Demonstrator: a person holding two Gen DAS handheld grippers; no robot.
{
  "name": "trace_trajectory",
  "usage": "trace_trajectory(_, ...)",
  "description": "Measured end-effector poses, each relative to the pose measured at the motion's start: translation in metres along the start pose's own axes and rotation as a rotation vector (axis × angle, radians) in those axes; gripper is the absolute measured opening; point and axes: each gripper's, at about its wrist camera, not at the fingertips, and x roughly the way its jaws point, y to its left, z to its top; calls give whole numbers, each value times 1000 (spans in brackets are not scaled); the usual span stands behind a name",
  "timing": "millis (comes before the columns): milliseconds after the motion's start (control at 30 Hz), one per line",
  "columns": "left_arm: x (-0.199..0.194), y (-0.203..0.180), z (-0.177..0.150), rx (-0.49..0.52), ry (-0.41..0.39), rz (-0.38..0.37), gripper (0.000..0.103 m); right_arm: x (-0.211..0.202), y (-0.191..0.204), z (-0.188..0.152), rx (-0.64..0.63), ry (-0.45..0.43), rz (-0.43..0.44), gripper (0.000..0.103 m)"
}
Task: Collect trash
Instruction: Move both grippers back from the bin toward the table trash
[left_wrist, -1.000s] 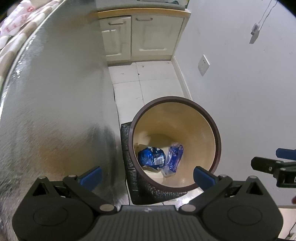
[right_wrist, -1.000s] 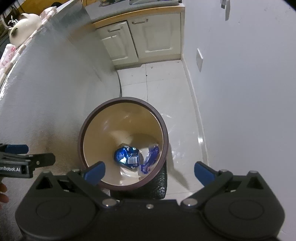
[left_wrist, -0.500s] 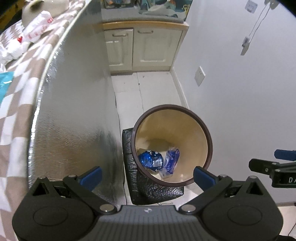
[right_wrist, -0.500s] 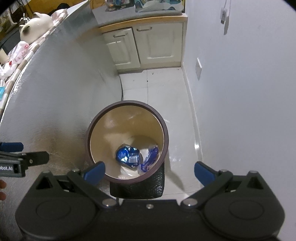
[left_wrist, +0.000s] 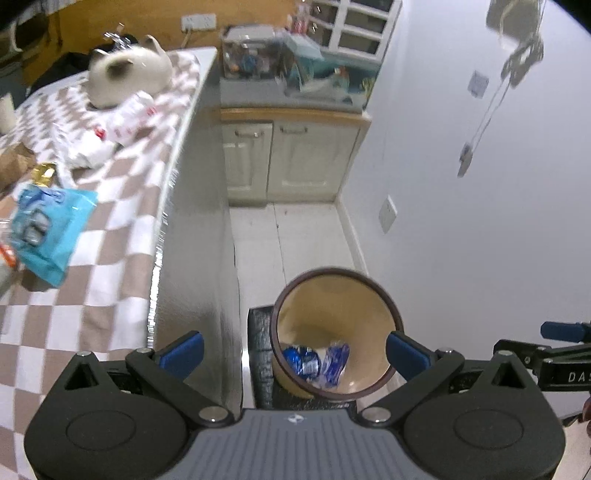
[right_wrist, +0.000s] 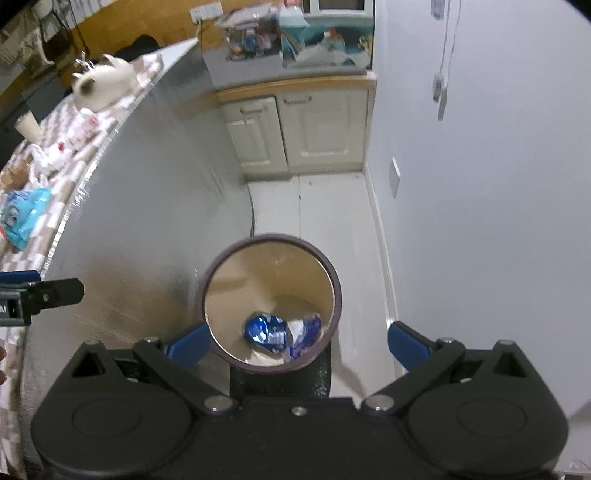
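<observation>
A round bin with a dark brown rim and tan inside stands on the floor between the table's foil-covered side and the wall. Two crumpled blue wrappers lie at its bottom. My left gripper hangs high above the bin, open, with nothing between its blue pads. My right gripper is open and empty too, above the bin. On the checkered tablecloth lie a light-blue packet, white wrappers with red print and a gold wrapper.
A white teapot sits at the table's far end. Cream cabinets with a cluttered top close off the floor ahead. A white wall with a socket runs on the right. A black textured block sits beside the bin.
Both grippers have risen away from the bin, which now looks smaller. The tabletop with its wrappers and teapot has come into the left wrist view. The jaws stayed open.
</observation>
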Motion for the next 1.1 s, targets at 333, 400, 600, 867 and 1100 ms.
trace_trajectory(333,-70,37,-10,-38,-129,12,103,-50,39,2,-20,-122,20,103)
trace_trajectory(400,-84,47,-13,-44,-157,19,103,-58,51,1,-28,-147,28,103)
trace_trajectory(600,-127,85,-26,-72,-236,45,103,-79,94,1,-45,-212,54,103)
trace_trajectory(867,-164,153,-44,-115,-272,79,103,-99,166,-7,-85,-267,75,103)
trace_trajectory(1100,-186,214,-57,-136,-287,98,103,-108,234,-14,-124,-295,94,103)
